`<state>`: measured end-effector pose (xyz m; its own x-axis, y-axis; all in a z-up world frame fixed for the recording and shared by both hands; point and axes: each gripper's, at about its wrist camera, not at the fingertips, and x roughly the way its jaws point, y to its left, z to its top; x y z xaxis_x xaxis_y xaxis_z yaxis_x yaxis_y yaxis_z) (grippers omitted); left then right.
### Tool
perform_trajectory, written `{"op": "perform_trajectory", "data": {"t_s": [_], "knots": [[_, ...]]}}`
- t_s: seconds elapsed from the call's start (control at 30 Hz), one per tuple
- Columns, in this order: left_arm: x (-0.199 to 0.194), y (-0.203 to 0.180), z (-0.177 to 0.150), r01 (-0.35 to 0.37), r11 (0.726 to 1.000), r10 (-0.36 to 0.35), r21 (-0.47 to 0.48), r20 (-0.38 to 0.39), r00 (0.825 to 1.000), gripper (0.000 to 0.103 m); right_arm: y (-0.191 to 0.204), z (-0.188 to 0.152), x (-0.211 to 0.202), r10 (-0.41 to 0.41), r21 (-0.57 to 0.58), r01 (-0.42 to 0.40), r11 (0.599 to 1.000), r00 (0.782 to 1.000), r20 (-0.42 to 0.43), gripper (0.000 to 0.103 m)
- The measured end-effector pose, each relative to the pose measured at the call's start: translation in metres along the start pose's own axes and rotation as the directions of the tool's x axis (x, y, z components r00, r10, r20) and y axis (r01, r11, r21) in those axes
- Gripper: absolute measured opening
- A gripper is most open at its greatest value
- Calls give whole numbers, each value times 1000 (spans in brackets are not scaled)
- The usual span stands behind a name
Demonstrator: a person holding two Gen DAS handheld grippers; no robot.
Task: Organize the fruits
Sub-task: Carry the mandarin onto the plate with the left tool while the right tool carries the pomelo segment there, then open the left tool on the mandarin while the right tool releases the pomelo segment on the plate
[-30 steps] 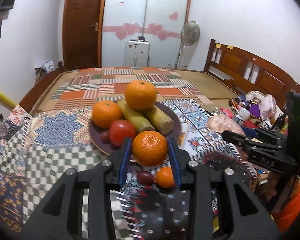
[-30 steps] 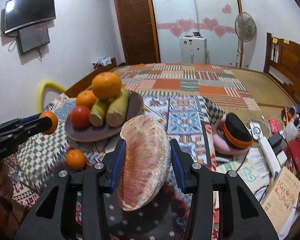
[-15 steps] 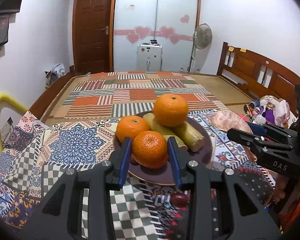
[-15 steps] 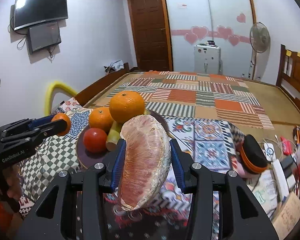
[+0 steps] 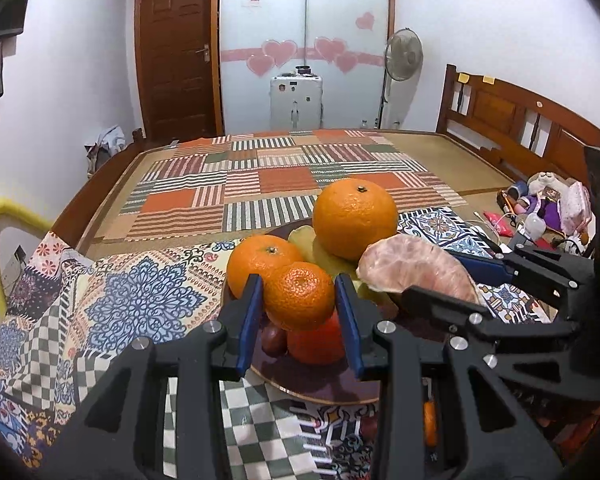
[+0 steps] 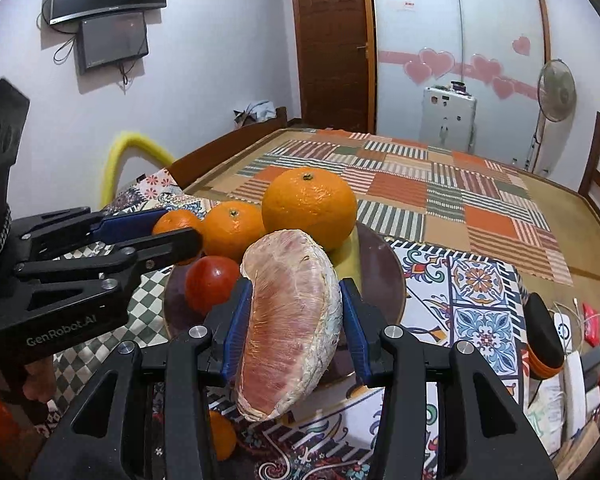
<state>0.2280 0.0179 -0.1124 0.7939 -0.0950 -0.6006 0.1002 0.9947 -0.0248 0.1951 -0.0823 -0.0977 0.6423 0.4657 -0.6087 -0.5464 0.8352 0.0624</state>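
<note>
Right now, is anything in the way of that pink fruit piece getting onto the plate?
Partly. The pomelo segment, held by the right gripper, hangs over the plate's near edge. The tomato and the stacked oranges fill the left and back, and the left gripper crowds in with a mandarin. The bare right side looks free.

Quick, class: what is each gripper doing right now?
Left gripper: shut on a mandarin.
Right gripper: shut on a pomelo wedge.

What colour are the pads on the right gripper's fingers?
Blue pads, on black fingers, seen best in the right wrist view.
</note>
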Motion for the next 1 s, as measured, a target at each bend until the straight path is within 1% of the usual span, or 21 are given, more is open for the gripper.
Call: {"op": "perform_trajectory", "data": {"t_s": [0.17, 0.37, 0.53, 0.67, 0.77, 0.83, 1.0], "knots": [[12, -2, 4, -5, 1000, 5, 10, -13, 1000, 36, 5, 1, 3, -10, -18, 10, 1000, 1000, -4, 41], [17, -6, 6, -10, 1000, 10, 18, -14, 1000, 36, 5, -2, 11, -7, -19, 7, 1000, 999, -34, 41], [18, -7, 5, 0, 1000, 0, 11, -11, 1000, 36, 5, -3, 9, -21, -34, 20, 999, 999, -31, 42], [19, -10, 5, -5, 1000, 5, 27, -5, 1000, 37, 7, -3, 8, -23, -40, 22, 999, 999, -27, 43], [21, -10, 5, 19, 1000, -19, 18, -23, 1000, 37, 4, -3, 7, -14, -28, 14, 1000, 1000, -23, 43], [22, -11, 5, 21, 1000, -20, 18, -25, 999, 37, 3, -2, 6, -11, -23, 11, 1000, 1000, -20, 43], [15, -9, 3, 24, 1000, -24, 9, -23, 999, 37, 5, -3, 1, -18, -28, 17, 999, 1000, -12, 43]]}}
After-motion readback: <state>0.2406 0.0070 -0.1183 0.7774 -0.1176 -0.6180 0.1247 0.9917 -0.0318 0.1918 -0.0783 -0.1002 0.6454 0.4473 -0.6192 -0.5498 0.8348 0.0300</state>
